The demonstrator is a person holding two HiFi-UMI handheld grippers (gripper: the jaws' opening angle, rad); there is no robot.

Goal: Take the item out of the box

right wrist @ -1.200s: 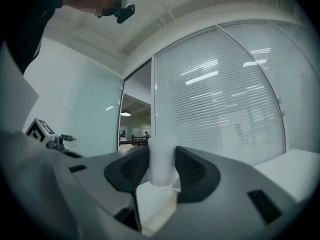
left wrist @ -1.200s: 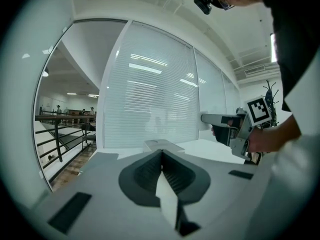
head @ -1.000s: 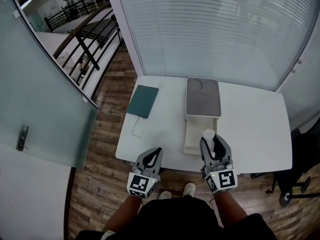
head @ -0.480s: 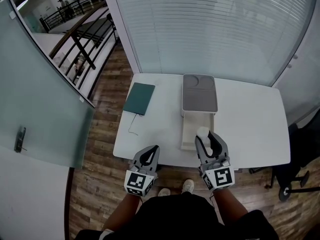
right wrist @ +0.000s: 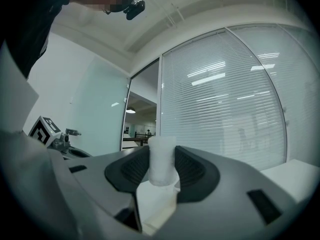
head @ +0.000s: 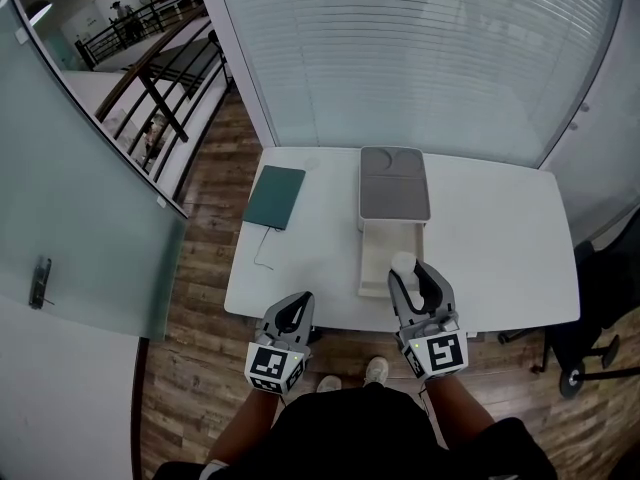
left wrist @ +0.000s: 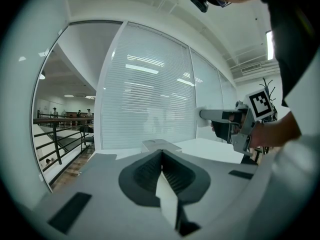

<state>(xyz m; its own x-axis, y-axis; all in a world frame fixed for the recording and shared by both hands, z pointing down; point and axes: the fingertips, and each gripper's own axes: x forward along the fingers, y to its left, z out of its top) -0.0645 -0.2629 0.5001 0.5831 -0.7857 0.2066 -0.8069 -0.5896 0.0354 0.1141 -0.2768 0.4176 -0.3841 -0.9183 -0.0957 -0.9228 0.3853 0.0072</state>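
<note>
White and roughly cylindrical, the item [right wrist: 161, 163] is standing upright between the pads of our right gripper [head: 417, 280], which is clamping it from both sides. We are holding it off the table [head: 490, 238]. In the head view it is showing over the near right corner of the box [head: 377, 268], clear of the cream tray. The box's grey lid [head: 394, 183] is lying open on the far side, flat on the table.

We are carrying our left gripper [head: 295, 308] beside the near table edge, left of the box and well apart from it. Its jaws are pressing together with nothing between them. From the left gripper view, the right gripper is pointing about level with the item at its tip.

A dark green notebook [head: 273, 197] is resting near the table's left edge.
</note>
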